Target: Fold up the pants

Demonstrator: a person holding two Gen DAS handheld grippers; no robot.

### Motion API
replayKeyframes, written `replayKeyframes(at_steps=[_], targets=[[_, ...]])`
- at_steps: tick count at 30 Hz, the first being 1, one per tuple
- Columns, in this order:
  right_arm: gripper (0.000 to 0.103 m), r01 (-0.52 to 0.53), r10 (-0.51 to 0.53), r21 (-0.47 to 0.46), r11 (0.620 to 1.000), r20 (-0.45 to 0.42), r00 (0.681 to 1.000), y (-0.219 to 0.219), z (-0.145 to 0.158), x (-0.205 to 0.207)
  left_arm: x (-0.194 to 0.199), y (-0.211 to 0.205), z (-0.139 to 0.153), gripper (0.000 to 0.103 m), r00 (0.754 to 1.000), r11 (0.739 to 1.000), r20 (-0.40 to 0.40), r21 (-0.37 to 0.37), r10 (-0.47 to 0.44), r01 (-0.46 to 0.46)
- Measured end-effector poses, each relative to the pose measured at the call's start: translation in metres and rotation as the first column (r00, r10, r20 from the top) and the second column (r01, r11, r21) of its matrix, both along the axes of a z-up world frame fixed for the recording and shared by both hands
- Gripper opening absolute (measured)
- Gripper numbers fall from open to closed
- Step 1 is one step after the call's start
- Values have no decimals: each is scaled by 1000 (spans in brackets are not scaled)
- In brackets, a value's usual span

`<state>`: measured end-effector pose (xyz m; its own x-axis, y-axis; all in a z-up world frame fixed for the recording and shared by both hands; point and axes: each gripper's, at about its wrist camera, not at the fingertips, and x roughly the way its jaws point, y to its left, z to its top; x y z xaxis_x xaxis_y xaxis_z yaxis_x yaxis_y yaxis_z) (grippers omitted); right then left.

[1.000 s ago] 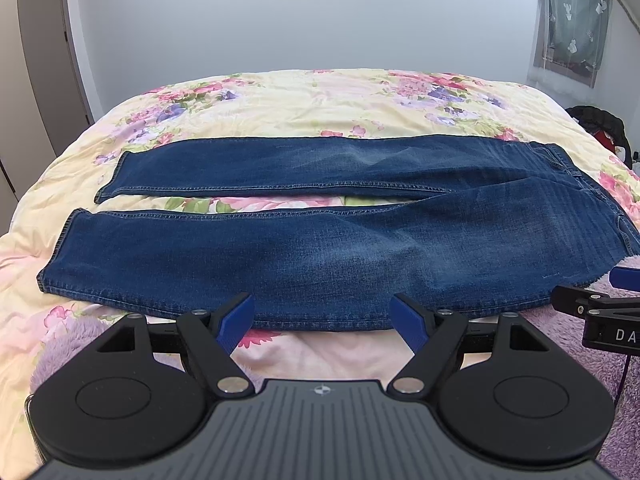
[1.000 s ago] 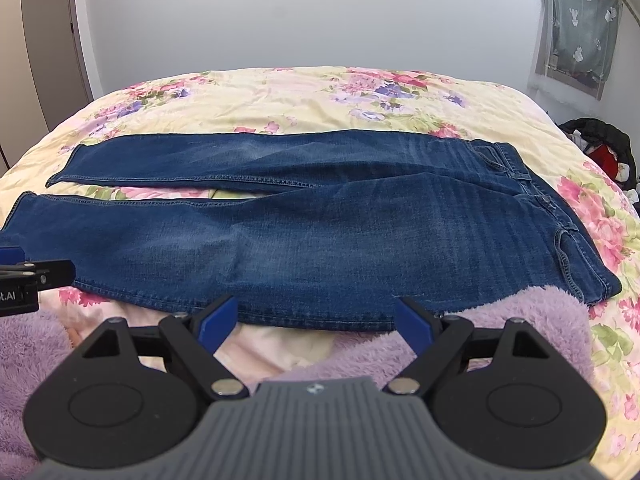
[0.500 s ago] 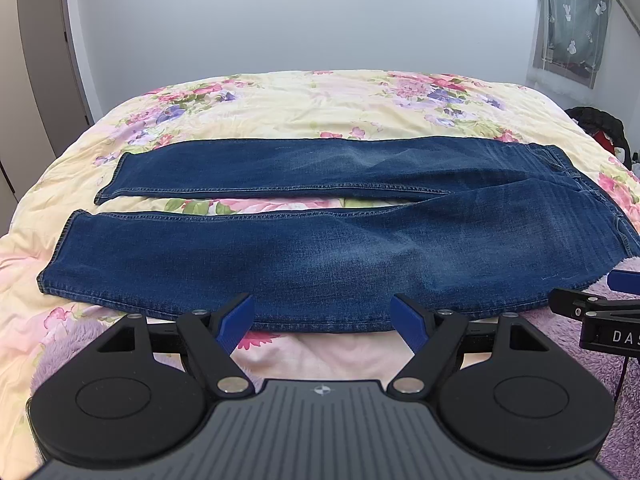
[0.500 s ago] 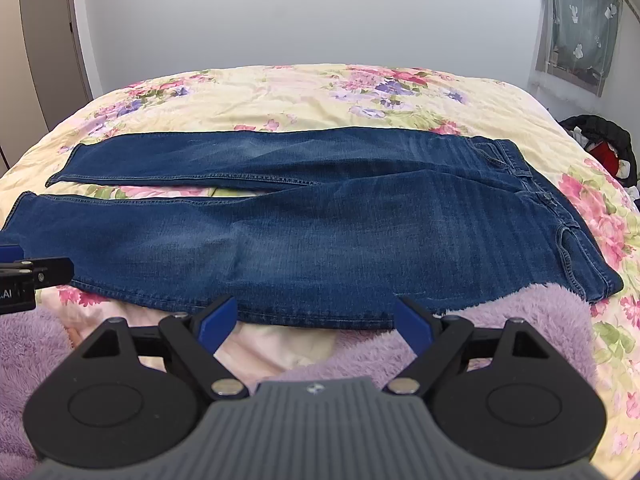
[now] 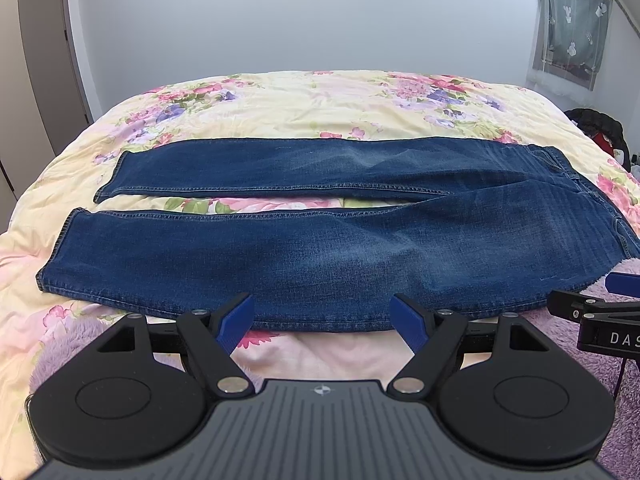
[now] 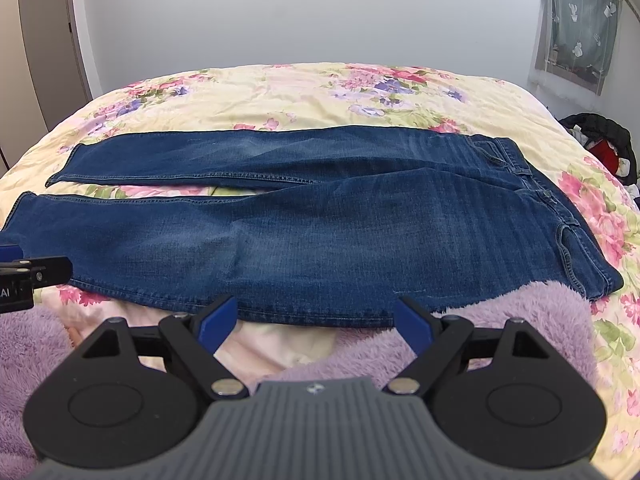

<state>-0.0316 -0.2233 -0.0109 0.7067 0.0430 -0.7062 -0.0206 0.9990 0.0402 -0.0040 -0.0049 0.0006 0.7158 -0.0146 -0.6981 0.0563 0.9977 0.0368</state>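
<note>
Since the earlier frames, almost nothing has moved: both grippers hold nearly the same pose, and the pants lie in the same position on the bed.

Nearest in the left wrist view, the left gripper (image 5: 322, 314) hovers above the near edge of the bed with its jaws spread wide and nothing between them. Nearest in the right wrist view, the right gripper (image 6: 316, 316) does likewise, jaws wide and holding nothing. Each gripper appears at the side edge of the other's view, so the two sit side by side.

Below and around the grippers lies a purple fleece blanket (image 6: 532, 320), partly under the near waist corner of the pants.

Just beyond the blue fingertips (image 5: 236, 316) lie the pants (image 5: 320, 256), dark blue jeans spread flat across the floral bedspread (image 5: 320, 100). The waistband (image 6: 532, 196) is on the right, the hems on the left. The legs run side by side, with a narrow gap between them.

Farther back stand a plain wall, a door (image 5: 40, 60) at left and a curtain (image 6: 576, 20) at right.
</note>
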Motion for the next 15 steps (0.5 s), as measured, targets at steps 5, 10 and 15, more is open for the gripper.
replayKeyframes(at_steps=[5, 10, 15], targets=[[82, -2, 2, 2, 1000, -3, 1000, 0, -1, -1, 0, 3, 0, 91, 1000, 1000, -3, -6, 1, -1], [82, -1, 1, 8, 1000, -6, 1000, 0, -2, -1, -1, 1, 0, 91, 1000, 1000, -5, -9, 0, 0], [82, -3, 4, 17, 1000, -9, 1000, 0, -1, 0, 0, 1, -4, 91, 1000, 1000, -9, -9, -6, 6]])
